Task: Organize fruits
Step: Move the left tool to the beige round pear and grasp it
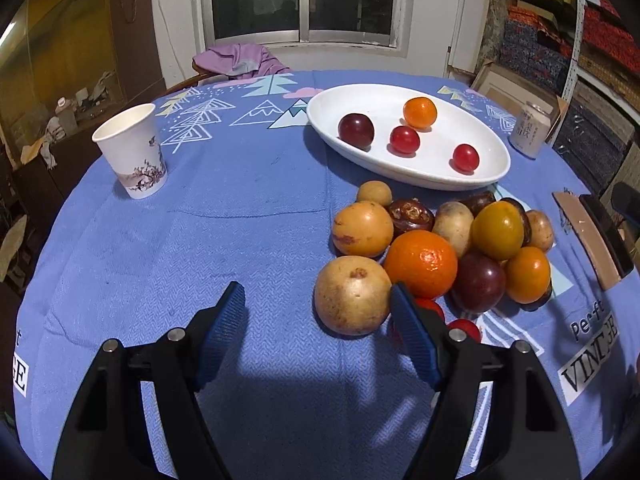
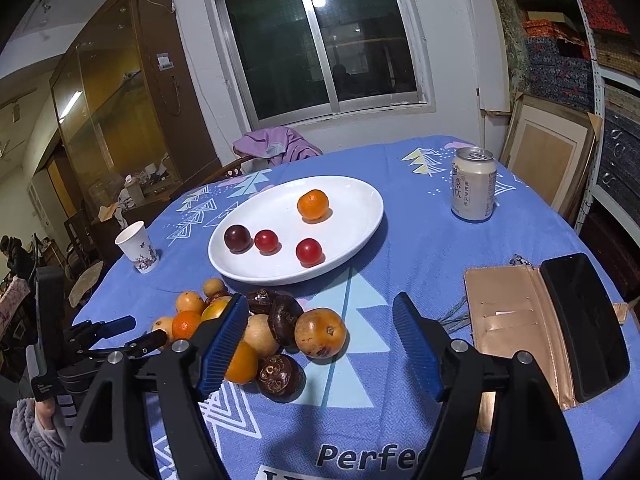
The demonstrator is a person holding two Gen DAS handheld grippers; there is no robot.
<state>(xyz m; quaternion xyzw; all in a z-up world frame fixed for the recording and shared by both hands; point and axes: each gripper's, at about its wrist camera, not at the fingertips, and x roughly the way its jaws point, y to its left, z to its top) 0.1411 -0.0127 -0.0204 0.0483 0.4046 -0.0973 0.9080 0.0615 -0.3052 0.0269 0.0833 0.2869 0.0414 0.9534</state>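
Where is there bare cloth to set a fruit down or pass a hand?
Free: the blue tablecloth between the floral paper cup and the white oval dish, and the dish's own right part. Crowded: the heap of mixed fruit below the dish.

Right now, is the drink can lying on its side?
No, the drink can stands upright on the blue tablecloth, its pull-tab top facing up, apart from the white oval plate.

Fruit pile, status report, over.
Both grippers, left and right, open, empty. Pile on cloth beside plate; four fruits plated. Nothing in the way.
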